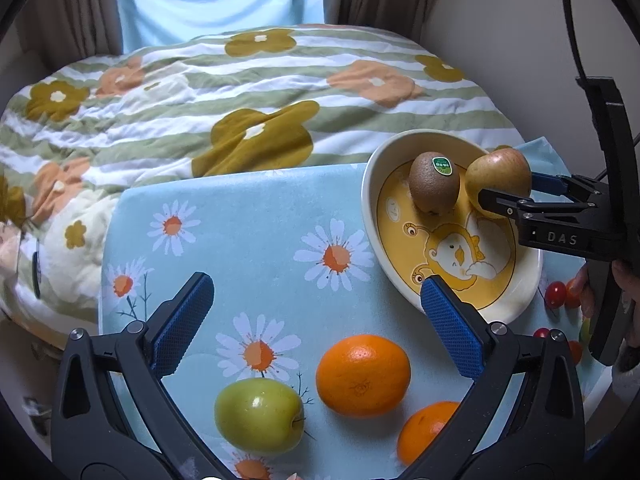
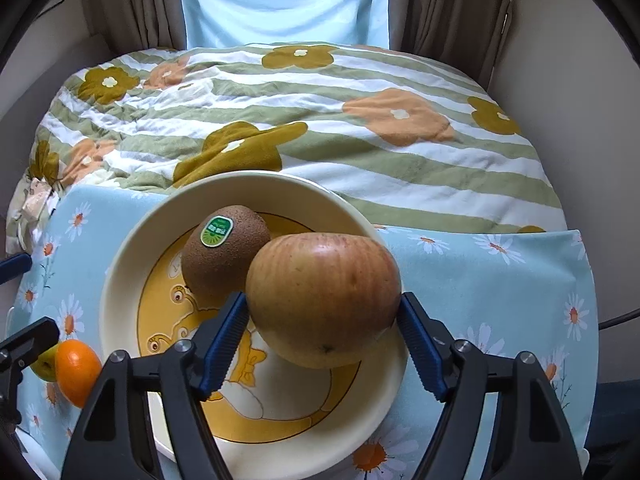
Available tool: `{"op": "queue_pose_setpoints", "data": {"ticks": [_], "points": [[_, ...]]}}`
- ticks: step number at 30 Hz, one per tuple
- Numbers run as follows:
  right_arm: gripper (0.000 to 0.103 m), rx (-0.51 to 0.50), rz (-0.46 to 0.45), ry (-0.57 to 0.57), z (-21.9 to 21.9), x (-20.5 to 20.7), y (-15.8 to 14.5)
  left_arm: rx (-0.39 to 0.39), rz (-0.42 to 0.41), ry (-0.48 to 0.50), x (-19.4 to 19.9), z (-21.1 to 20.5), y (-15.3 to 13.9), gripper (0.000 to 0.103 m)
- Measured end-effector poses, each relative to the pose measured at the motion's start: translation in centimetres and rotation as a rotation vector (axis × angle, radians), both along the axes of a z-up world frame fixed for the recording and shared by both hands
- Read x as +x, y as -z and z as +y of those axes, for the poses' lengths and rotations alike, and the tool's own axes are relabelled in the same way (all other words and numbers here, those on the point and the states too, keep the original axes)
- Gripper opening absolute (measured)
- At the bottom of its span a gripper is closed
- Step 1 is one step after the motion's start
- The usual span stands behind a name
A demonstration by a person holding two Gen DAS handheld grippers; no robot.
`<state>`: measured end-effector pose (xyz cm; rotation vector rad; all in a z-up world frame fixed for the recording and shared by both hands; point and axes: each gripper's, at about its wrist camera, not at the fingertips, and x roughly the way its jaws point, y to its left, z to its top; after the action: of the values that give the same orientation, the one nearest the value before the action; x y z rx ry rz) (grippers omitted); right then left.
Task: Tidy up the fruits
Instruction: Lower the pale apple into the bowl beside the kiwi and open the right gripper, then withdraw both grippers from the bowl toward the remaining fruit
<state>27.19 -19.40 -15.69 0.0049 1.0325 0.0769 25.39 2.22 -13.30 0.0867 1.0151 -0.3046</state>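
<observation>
**A:** How far along are you?

**B:** Partway, I'd judge. The kiwi (image 2: 225,251) already sits in your bowl (image 2: 120,280), and your right gripper (image 2: 320,320) has the red apple (image 2: 323,298) between its pads over the bowl's right side. The pads lie right at the apple's flanks; I can't tell whether they press it or have let go, nor whether the apple rests on the bowl.

**A:** And what's left for you?

**B:** Plenty. On the daisy cloth (image 1: 248,208), the green apple (image 1: 258,416) and two oranges (image 1: 363,374) lie below your left gripper (image 1: 316,320), whose jaws stand wide with nothing between them. Small cherry tomatoes (image 1: 556,294) wait beyond the bowl's near rim. You have none of these in the bowl yet.
</observation>
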Motion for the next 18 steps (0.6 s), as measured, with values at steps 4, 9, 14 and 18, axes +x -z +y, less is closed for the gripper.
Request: {"op": "queue_pose_setpoints", "data": {"ticks": [4, 9, 14, 18], "points": [[0.103, 0.035, -0.026, -0.001, -0.2, -0.3, -0.7, -0.001, -0.002, -0.002, 0.0, -0.1, -0.1, 0.103], [0.103, 0.043, -0.060, -0.018, -0.3, -0.9, -1.4, -0.002, -0.013, -0.009, -0.5, -0.5, -0.8, 0.103], [0.103, 0.079, -0.056, -0.012, -1.1, -1.7, -3.1, 0.000, -0.040, -0.016, -1.4, -0.7, -2.3, 0.103], [0.103, 0.088, -0.078, -0.032, -1.7, -3.2, -5.2, 0.001, -0.080, -0.027, -2.5, -1.4, -4.4, 0.103]]}}
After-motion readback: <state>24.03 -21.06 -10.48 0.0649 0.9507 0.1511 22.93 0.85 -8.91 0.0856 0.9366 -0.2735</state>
